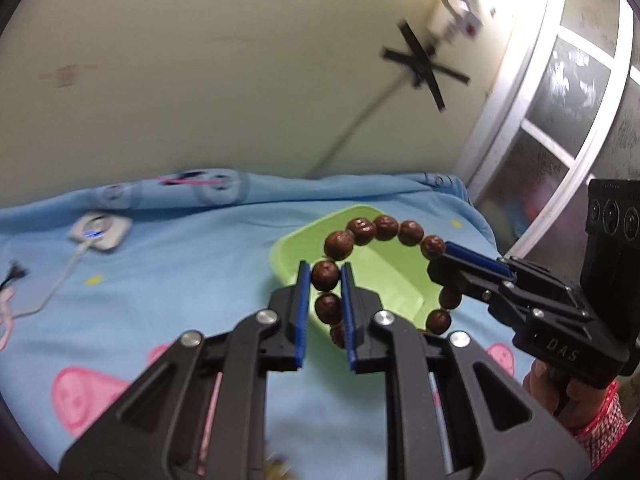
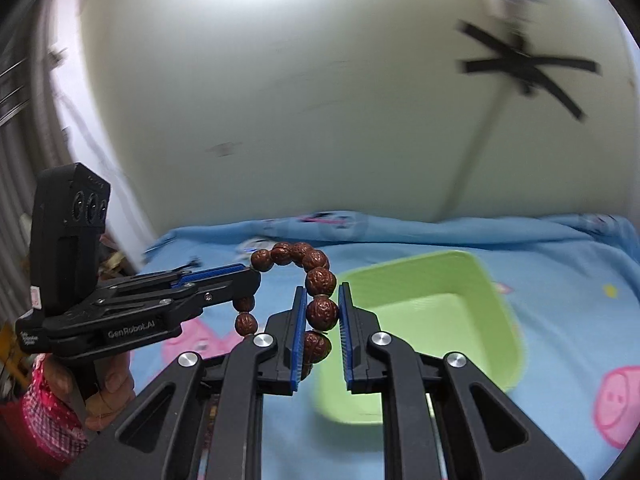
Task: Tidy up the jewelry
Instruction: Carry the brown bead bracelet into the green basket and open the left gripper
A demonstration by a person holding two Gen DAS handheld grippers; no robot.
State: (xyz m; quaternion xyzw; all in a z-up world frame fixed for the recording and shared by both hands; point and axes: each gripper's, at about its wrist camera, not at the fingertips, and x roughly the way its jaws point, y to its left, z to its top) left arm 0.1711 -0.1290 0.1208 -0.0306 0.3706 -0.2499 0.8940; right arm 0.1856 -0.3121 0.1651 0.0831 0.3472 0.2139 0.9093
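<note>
My left gripper (image 1: 325, 280) points forward and down at the bed, its blue pads clenched on one brown bead of the bracelet (image 1: 384, 228); at three o'clock in that view my right gripper (image 1: 444, 254) reaches in sideways, my right hand (image 1: 560, 396) wrapped on its grip under a pink patterned sleeve (image 1: 600, 424); in its own view the right gripper (image 2: 322, 307) is likewise clamped on a bead, the left one (image 2: 250, 274) crossing in from nine o'clock with my left hand (image 2: 108, 384) below it; the bracelet (image 2: 304, 256) arches between the two tools, held clear of the blue cartoon-print sheet (image 1: 180, 272); beyond it sits the green tray (image 1: 296, 248); at ten o'clock a white charger (image 1: 102, 230) lies near the wall (image 1: 240, 80)
</note>
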